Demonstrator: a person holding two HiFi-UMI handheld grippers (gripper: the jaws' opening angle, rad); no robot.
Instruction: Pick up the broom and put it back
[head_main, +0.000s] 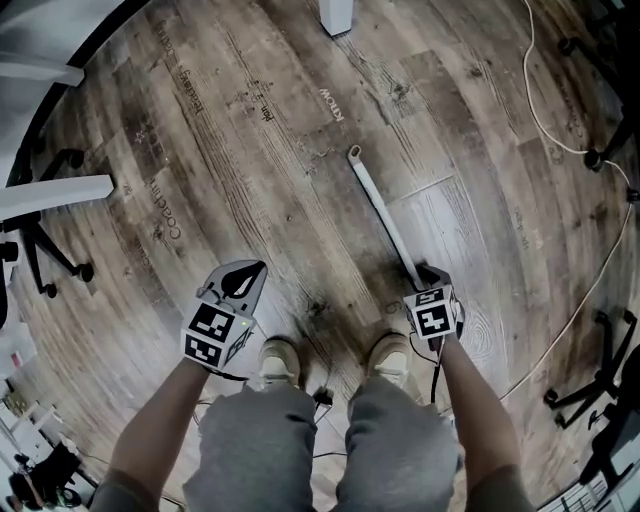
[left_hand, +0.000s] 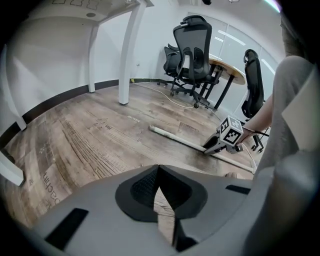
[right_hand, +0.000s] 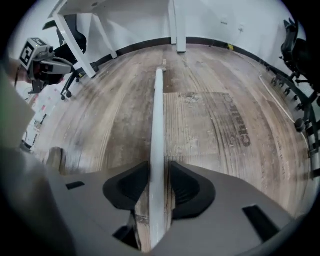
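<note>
I note my right gripper (right_hand: 159, 186) clamped on the long white broom handle (right_hand: 159, 120), left gripper (left_hand: 159, 174) pinched together empty; I judge lift and return outstanding.

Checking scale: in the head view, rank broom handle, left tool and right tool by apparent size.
1. broom handle, longest.
Then left tool and right tool: left looks bigger, but it may sit nearer the camera, so unranked.

A worn wood floor (head_main: 250, 180) carries faded lettering, and a white cable (head_main: 528, 40) trails across it. Black chairs (left_hand: 192, 55) crowd a round table (left_hand: 227, 69), with a white desk leg (left_hand: 127, 60) nearby.
</note>
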